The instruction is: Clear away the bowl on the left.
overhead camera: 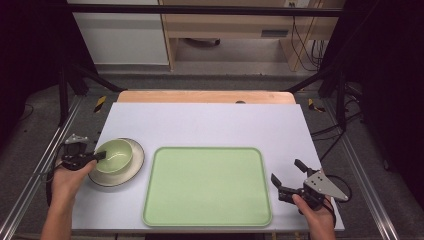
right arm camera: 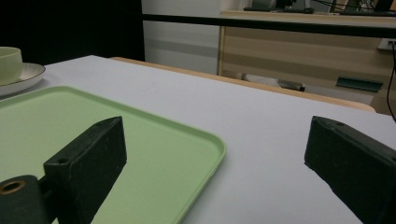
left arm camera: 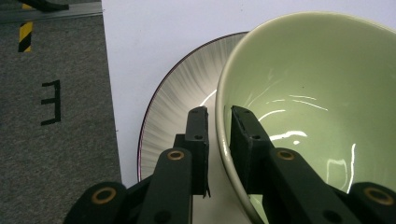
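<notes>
At left centre of the high view, the left gripper [overhead camera: 100, 156] is clamped on the near rim of a green bowl [overhead camera: 116, 154], which sits on a plate [overhead camera: 131, 171] partly hidden beneath it. Lower right, the right gripper [overhead camera: 288, 176] hangs wide apart, empty, beside the green tray [overhead camera: 207, 186] on the desk [overhead camera: 210, 125]. Its own view crops both jaws.

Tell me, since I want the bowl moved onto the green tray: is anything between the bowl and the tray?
Nothing visible does. The bowl sits on a plate left of the tray, with bare table between. The left gripper straddles the bowl's rim, one jaw inside, one outside. The tray holds nothing.
</notes>
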`<state>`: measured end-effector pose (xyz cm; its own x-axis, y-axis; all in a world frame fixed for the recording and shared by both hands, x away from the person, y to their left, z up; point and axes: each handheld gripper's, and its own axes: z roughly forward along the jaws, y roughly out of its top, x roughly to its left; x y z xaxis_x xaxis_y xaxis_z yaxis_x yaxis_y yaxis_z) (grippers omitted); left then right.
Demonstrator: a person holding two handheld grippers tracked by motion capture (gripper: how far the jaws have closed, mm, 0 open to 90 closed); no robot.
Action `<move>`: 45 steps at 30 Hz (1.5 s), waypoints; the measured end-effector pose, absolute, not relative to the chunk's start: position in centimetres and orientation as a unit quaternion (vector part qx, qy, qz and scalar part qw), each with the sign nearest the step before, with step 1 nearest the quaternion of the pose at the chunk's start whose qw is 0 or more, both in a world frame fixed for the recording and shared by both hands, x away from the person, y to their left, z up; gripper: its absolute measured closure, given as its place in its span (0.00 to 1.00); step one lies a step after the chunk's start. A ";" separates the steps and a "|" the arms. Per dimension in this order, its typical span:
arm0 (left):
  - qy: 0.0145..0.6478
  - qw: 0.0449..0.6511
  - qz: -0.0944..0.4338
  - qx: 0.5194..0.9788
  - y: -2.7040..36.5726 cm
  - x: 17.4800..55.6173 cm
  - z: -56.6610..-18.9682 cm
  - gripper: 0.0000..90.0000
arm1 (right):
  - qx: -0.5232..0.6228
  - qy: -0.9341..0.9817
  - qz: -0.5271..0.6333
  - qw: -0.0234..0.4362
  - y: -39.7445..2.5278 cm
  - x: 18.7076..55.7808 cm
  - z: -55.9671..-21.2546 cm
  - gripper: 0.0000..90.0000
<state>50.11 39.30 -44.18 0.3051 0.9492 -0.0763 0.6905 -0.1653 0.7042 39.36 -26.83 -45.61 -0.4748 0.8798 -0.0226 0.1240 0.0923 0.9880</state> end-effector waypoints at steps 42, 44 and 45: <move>0.582 0.366 0.164 0.708 39.4 49.8 -43.5 0.92 | 0.383 0.657 0.554 0.339 -26.8 39.3 -45.6 0.06; 0.580 0.371 0.163 0.707 39.4 49.7 -43.3 0.92 | 0.381 0.656 0.556 0.340 -26.8 39.5 -45.6 0.06; 0.579 0.372 0.163 0.707 39.4 49.7 -43.2 0.92 | 0.382 0.656 0.556 0.340 -26.8 39.5 -45.6 0.06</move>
